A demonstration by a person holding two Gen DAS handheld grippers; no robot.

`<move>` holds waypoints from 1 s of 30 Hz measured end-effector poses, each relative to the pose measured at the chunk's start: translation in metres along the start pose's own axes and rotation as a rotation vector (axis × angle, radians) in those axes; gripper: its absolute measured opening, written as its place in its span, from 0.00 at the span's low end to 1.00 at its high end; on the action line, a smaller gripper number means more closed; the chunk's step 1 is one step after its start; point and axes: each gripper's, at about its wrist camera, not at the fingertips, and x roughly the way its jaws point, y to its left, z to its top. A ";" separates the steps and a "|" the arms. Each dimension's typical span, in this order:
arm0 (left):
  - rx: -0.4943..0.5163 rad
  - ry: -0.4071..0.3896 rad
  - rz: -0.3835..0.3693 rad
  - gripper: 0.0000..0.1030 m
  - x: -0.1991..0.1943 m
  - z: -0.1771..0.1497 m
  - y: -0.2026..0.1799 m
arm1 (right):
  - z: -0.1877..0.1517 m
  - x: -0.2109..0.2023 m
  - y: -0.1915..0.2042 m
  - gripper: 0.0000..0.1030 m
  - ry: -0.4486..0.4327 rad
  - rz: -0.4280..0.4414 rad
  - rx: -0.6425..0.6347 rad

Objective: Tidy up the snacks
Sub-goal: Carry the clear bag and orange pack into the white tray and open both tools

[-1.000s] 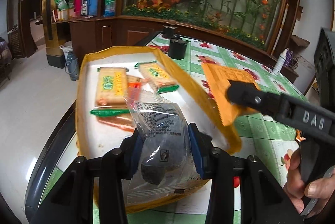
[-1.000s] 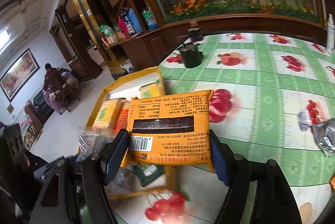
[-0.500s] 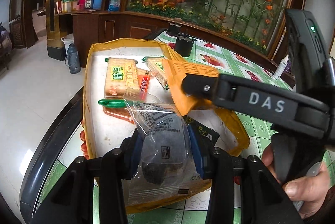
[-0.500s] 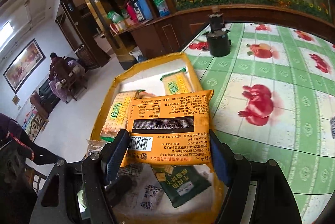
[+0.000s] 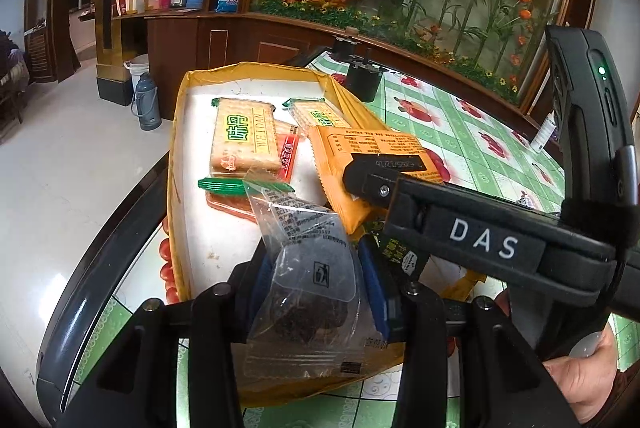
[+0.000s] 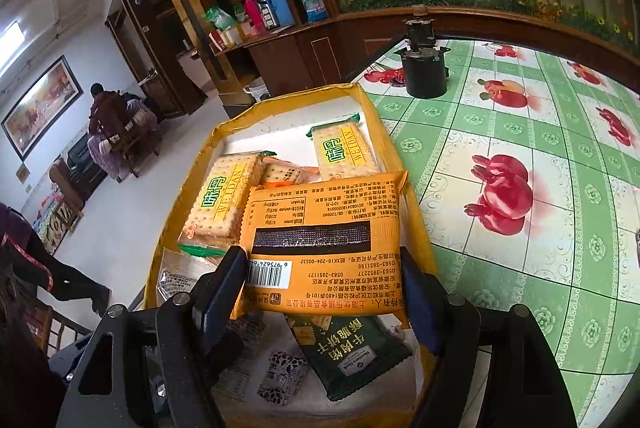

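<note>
With several biscuit packs (image 6: 218,204) already lying in the yellow tray (image 6: 280,100), my right claw (image 6: 320,292) pinches an orange packet (image 6: 326,244) above it and my left claw (image 5: 316,284) a clear pouch (image 5: 310,268), neither yet set down.

Left gripper (image 5: 316,292): black frame, blue pads, round screws on the finger arms. Right gripper (image 6: 320,292): black frame, blue pads, white "DAS" lettering on its side, green indicator light behind, hand (image 5: 580,380) at handle.
</note>
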 end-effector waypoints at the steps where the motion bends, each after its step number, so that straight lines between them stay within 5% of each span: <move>1: 0.000 -0.001 0.002 0.40 0.000 0.000 0.000 | -0.001 0.000 0.001 0.76 -0.002 -0.003 -0.001; 30: 0.021 -0.013 0.065 0.55 -0.005 -0.002 -0.002 | -0.002 -0.021 -0.007 0.76 -0.054 0.037 0.023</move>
